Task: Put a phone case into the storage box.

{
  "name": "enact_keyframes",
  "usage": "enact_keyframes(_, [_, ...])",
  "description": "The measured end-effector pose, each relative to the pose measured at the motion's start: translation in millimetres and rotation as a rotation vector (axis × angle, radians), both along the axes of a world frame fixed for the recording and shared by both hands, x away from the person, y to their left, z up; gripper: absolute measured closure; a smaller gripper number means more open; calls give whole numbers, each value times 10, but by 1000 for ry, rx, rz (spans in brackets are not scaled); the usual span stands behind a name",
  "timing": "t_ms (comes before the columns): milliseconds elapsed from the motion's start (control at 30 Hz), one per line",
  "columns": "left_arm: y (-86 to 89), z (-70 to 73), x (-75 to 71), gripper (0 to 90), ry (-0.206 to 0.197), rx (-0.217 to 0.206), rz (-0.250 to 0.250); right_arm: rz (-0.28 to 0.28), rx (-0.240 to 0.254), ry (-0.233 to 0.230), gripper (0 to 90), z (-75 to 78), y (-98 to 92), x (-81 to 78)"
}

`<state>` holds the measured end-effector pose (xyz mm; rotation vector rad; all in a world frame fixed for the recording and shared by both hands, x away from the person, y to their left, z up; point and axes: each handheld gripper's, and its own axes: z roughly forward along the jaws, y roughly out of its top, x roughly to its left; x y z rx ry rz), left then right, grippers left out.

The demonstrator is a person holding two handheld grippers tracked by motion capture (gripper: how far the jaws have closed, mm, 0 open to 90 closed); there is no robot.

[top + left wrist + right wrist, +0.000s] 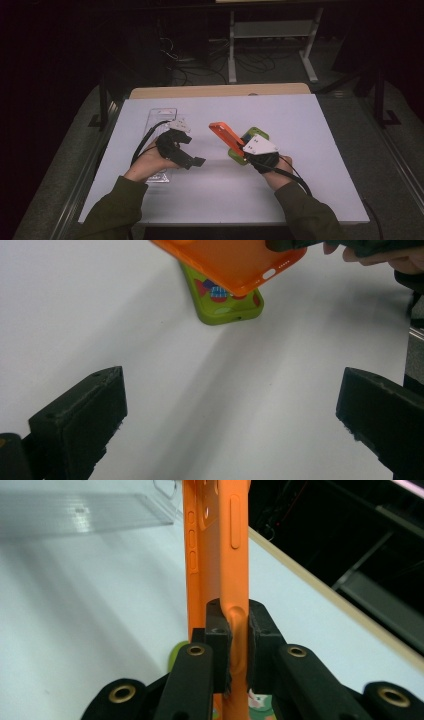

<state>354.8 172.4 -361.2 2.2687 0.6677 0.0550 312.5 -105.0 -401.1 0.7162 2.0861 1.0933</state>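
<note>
- Two hand-held grippers are over the white table (300, 200), one in each of the person's hands.
- The right gripper (243, 146) is clamped on one orange phone case (226, 135). In the right gripper view its two black pads pinch the case's thin edge (239, 630) from either side, and the soft wall is dented between them.
- The orange case runs straight out from those jaws, away from the hand, and is lifted off the table. In the high view it slants up and to the left of the right gripper.
- One green phone case (256, 134) lies flat on the table, directly under and just behind the right gripper. In the left gripper view a patterned inside shows on the green case (225, 310), with the orange case (235, 262) hanging above it, overlapping its far end.
- The left gripper (194, 151) has its jaws spread wide apart with nothing between them, only bare table in the gap. It points towards the two cases, which sit well ahead of its tips.
- One clear plastic tray (162, 116) lies on the table beneath and beyond the left gripper, on the side away from the right one.
- Count: two phone cases, two grippers, one tray.
</note>
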Motion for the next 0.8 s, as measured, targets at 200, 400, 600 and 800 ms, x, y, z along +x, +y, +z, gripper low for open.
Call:
enact_keyframes(200, [-4,-2,5,0,-6,0,2,-19,130,86,810,22,-93,65])
enact_keyframes(400, [-21,-14,3,0,-8,-19,23,-46,258,185,810,25,-148,109])
enact_keyframes(600, [-41,-13,29,0,-13,-37,50,-56,301,209,810,27,-160,114])
enact_keyframes(800, [-90,19,86,0,-28,-104,96,-54,308,210,810,24,-125,95])
